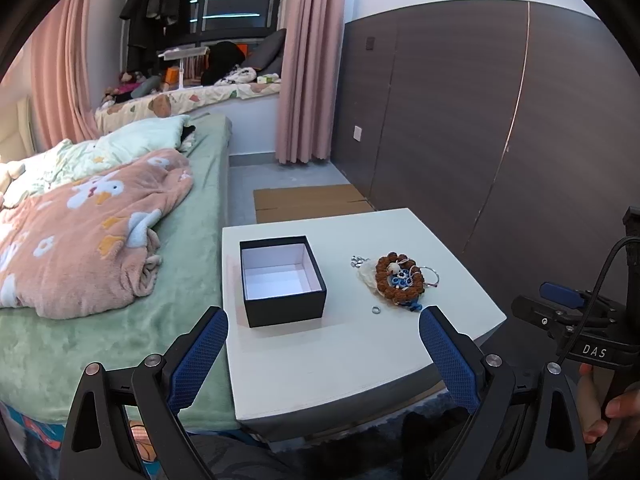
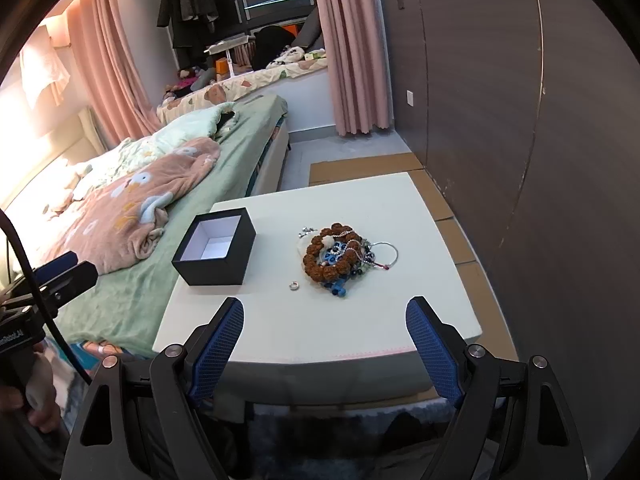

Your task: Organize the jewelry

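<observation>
left gripper wide open, empty | right gripper wide open, empty | black box left on bench, jewelry pile right

Open black rectangular cardboard box with white lining, lidless, upright and empty, standing on the left part of the white tabletop near the bed-side edge. To its right, well apart, a heap of jewelry: a bracelet of large knobbly brown wooden beads lying flat as a ring, one pale bead at its top, with blue beads and a fine silver chain tangled inside and over it. A thin silver bangle just beside the heap's right edge. Small silver pieces at its upper left. One small silver ring lying alone between box and heap, toward the front.
</observation>
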A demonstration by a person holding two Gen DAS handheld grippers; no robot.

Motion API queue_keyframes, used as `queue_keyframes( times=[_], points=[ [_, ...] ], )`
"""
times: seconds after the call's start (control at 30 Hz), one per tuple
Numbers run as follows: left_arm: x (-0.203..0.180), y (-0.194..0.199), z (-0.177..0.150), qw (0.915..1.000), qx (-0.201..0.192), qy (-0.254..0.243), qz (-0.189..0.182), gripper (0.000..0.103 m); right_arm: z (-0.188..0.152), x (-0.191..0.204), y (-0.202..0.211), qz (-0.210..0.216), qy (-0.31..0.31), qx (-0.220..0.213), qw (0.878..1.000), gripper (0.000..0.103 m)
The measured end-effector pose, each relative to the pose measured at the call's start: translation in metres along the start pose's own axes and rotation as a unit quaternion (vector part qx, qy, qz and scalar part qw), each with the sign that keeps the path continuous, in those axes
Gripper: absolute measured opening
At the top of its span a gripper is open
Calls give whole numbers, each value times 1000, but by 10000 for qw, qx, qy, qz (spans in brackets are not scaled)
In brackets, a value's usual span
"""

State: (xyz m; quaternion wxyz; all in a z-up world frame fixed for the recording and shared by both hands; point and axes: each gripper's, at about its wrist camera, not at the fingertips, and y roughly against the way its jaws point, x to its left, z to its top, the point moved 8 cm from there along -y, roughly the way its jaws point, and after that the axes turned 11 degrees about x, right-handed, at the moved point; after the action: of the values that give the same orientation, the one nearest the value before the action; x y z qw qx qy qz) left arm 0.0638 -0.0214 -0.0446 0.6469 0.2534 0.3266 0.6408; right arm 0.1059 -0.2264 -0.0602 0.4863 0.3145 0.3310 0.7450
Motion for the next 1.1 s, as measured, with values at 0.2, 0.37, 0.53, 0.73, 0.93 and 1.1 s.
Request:
queue_keyframes(
  times=[0.2, 0.37, 0.53, 0.73, 0.93, 1.1],
  points=[
    [-1, 0, -1, 10000, -2, -14, -1, 97, -1, 0, 0, 16, -29, -12, 10000, 83],
    [0, 0, -1, 10000, -7, -7, -3, 97, -2, 0, 0, 28, -13, -21, 10000, 83],
    [0, -1, -1, 10000, 1, -13, 9, 97, -2, -1, 0, 38, -14, -33, 10000, 83],
    [1, -1, -4, 10000, 49, -33, -16, 97, -2, -1, 0, 38, -21, -27, 10000, 83],
    [-3, -16, -3, 9998, 207, -68, -47, 97, 2, -10, -3, 59, -55, -15, 10000, 83],
    [-9, -34, -3, 9991, 385, -110, -155, 97, 4, -21, -13, 100, -132, 46, 9999, 83]
  ],
)
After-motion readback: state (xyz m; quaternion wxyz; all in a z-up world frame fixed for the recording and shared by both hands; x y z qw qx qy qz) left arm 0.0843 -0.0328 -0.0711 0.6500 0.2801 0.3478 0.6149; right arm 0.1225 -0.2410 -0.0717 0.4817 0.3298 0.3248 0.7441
